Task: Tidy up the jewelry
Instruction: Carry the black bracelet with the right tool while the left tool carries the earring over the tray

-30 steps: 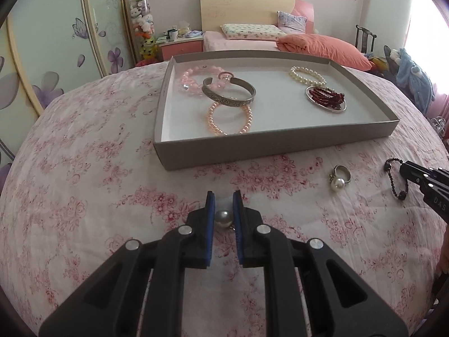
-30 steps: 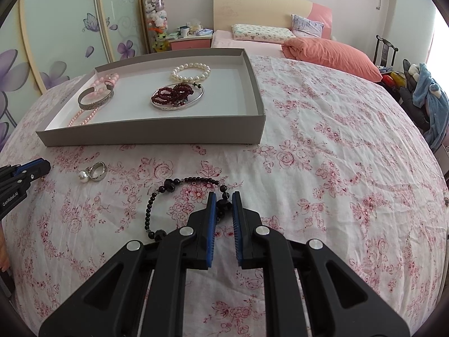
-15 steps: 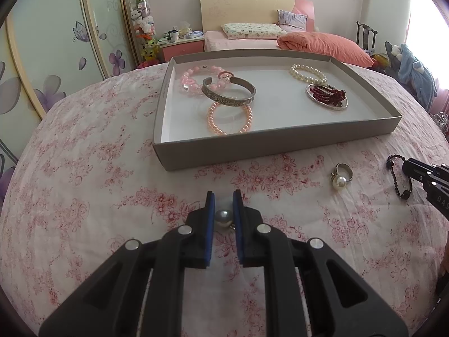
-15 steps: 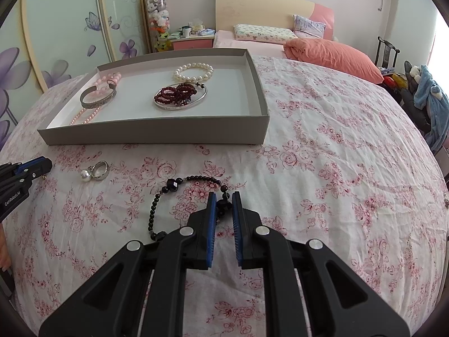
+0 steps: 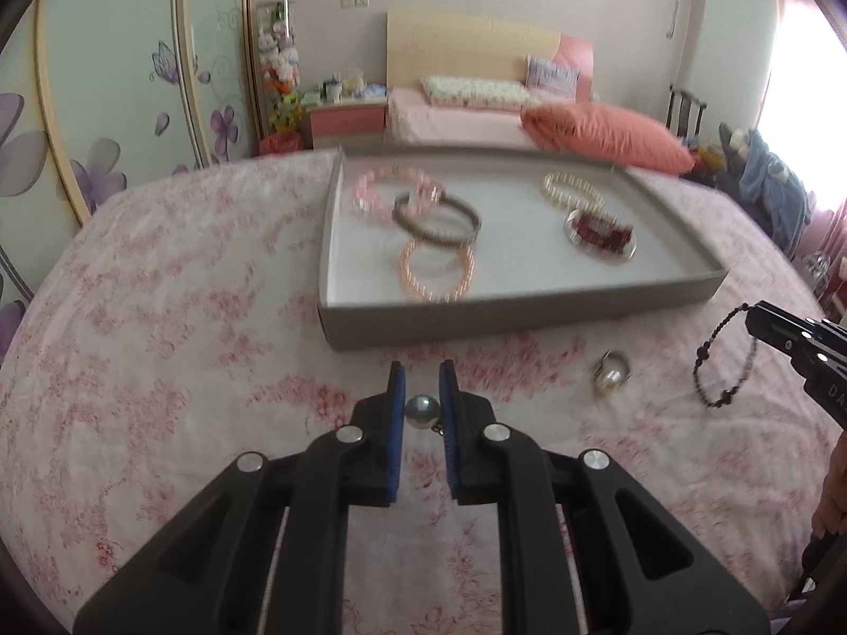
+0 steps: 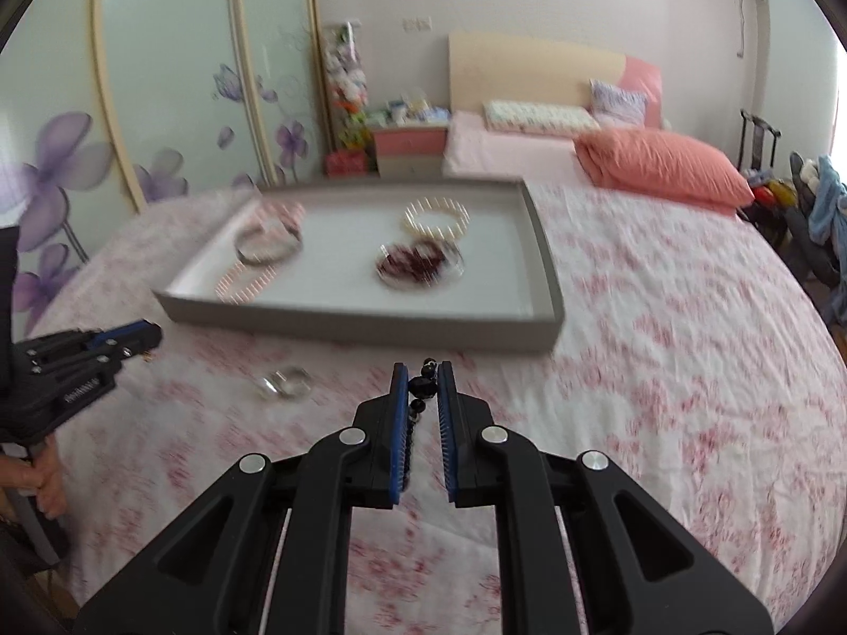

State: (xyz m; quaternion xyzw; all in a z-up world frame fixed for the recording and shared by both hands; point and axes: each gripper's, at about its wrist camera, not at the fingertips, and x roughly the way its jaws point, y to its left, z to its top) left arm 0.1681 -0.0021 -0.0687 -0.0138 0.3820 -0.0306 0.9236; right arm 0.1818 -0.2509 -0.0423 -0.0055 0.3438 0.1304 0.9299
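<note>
Your left hand-held gripper (image 5: 422, 390) was clenched on a pearl ornament (image 5: 421, 413); the grey pearl sat between the two blue pads (image 5: 396, 413), and a small metal piece hung under it. It was held above the bed (image 5: 159, 317), which had a white cover with pink flowers. In the right wrist view this left hand-held gripper (image 6: 143, 336) came in from the left edge, and your fingers (image 6: 45, 479) showed below it.

Just behind the pearl, the grey tray (image 5: 529, 312) lay on the bed. In its left part there were a pink bead bracelet (image 5: 394, 193), a dark metal bangle (image 5: 436, 219) lying over it, and a peach pearl bracelet (image 5: 436, 270) touching the bangle on the near side. In its right part there were a white pearl bracelet (image 5: 574, 190) and, just in front of it, a dark red bead piece (image 5: 601, 230) on a shiny oval plate.

To the right, in front of the tray, a pearl ring (image 5: 611, 375) lay on the bed cover.

Farther right, your right hand-held gripper (image 6: 422, 386) was grasping a black bead bracelet (image 6: 422, 386). From the left wrist camera the black bead bracelet (image 5: 725, 365) hung as a loop from the tip of the right hand-held gripper (image 5: 757, 320), above the cover. The pictures were blurred.
</note>
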